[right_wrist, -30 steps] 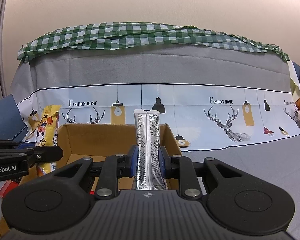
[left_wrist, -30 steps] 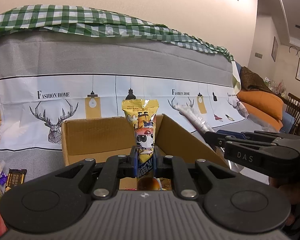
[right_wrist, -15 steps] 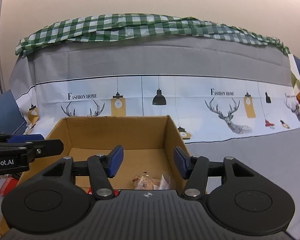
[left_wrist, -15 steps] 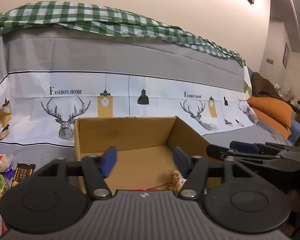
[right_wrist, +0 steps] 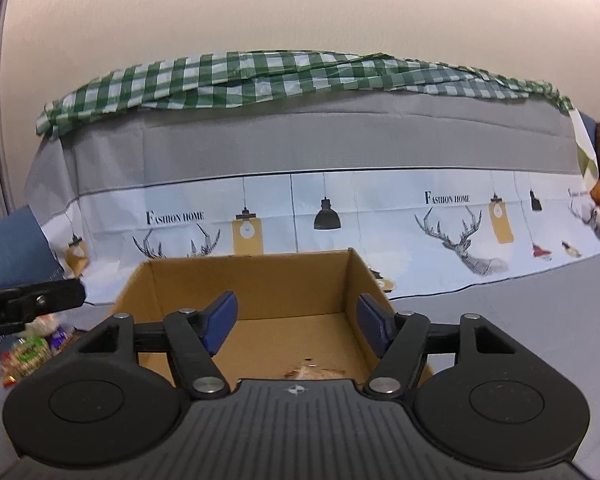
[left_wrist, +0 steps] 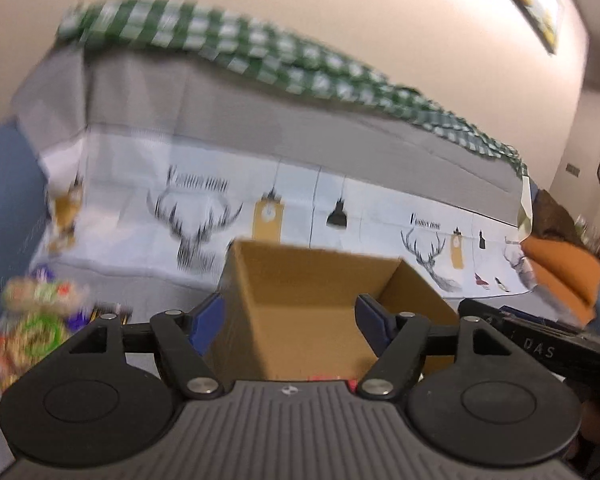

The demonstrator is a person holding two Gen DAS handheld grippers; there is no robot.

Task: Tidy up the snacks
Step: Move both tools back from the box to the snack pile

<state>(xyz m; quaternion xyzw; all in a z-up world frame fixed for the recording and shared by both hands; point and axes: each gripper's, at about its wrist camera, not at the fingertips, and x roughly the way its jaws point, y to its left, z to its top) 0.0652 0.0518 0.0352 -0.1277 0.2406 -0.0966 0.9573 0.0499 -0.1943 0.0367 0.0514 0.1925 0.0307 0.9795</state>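
Note:
An open cardboard box [left_wrist: 312, 280] [right_wrist: 252, 280] stands on the grey cloth in front of both grippers. My left gripper [left_wrist: 290, 318] is open and empty, held in front of the box's left front corner; its view is blurred. My right gripper [right_wrist: 296, 318] is open and empty above the box's near edge. A clear snack wrapper [right_wrist: 316, 370] lies on the box floor just past the right gripper. Loose snack packets [left_wrist: 32, 320] [right_wrist: 32, 350] lie on the cloth to the left of the box.
A covered sofa back with a deer-print cloth [right_wrist: 460, 224] and a green checked cloth [right_wrist: 260, 76] rises behind the box. Orange cushions [left_wrist: 560, 272] lie at the far right. The right gripper [left_wrist: 540, 344] shows beside the box in the left wrist view.
Both grippers opened and let go of their snack packets, a yellow one on the left and a silver one on the right. The left gripper has since swung to the left.

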